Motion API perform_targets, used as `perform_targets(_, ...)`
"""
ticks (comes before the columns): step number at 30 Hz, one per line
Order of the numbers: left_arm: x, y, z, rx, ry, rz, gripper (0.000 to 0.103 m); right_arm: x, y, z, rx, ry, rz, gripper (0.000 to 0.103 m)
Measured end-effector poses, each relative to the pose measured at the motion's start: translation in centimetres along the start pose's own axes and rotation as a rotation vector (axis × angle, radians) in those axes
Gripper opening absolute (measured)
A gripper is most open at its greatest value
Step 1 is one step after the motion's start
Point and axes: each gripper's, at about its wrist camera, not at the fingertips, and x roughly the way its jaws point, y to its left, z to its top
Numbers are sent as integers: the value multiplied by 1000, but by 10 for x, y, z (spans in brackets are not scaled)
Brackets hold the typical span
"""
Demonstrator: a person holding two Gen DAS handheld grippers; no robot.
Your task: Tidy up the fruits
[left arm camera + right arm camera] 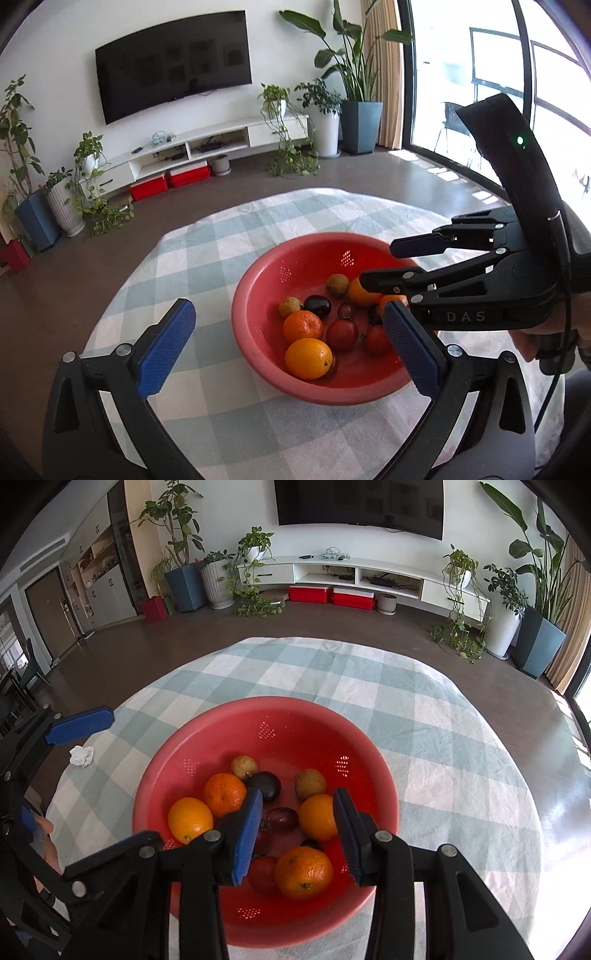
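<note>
over the table: a red bowl (pixel 207 738) sits on a checked cloth (pixel 424 709); all the fruit in view lies inside it, none on the cloth around it
fruit in the bowl: four oranges, two yellowish-brown round fruits, one dark plum (pixel 266 783), several small red fruits partly hidden behind the right gripper's fingers
right gripper (pixel 298 836): jaws partly apart and holding nothing; it hangs over the near half of the bowl, pointing down into it
left gripper (pixel 288 349): jaws spread wide, empty; it stands off the bowl's left edge, with one blue pad (pixel 166 349) over bare cloth and the other over the bowl's near rim
key relation: a rough-skinned orange (pixel 303 871) lies in the near part of the bowl, just below and between the right gripper's pads; a smooth orange (pixel 318 816) sits just beside the right-hand pad; a dark red fruit (pixel 282 818) lies straight ahead in the gap
which hand is nearer: the right one, by my reading; it is already above the pile, while the left stands further out to the side
long axis: every piece is roughly round, so no closing direction looks better than another
stray item: a crumpled white tissue (pixel 82 755) lies on the cloth left of the bowl, near the left gripper's pad
judgement: with the fruit gathered in the bowl, the sorting looks close to finished; whether more waits outside the views i cannot tell
risk: the pieces touch one another, so closing on one may nudge its neighbours
</note>
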Motion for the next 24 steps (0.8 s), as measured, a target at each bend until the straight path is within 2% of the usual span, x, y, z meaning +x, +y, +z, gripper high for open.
perform_targets(2, -25, -4, -3, -12, -48, 19, 103, -19, 3, -7, 18, -43, -8, 66)
perform_targets(5, -60, -13, -8, -29, -93, 86, 103, -50, 11, -21, 34, -110, 0, 73)
perform_targets(9, -105, -32, -21, -48, -149, 260, 103, -89, 22, -46, 58, -200, -12, 82)
perform_targets(12, -131, -46, -33, -54, -133, 373, 103, -114, 31, -64, 72, -249, -15, 83)
perform_targets(19, -175, -62, -56, -128, -93, 341, 103, -166, 50, -109, 112, -373, -58, 94)
perform_targets(24, -191, -71, -72, -163, -54, 317, 103, -188, 69, -140, 113, -416, -121, 101)
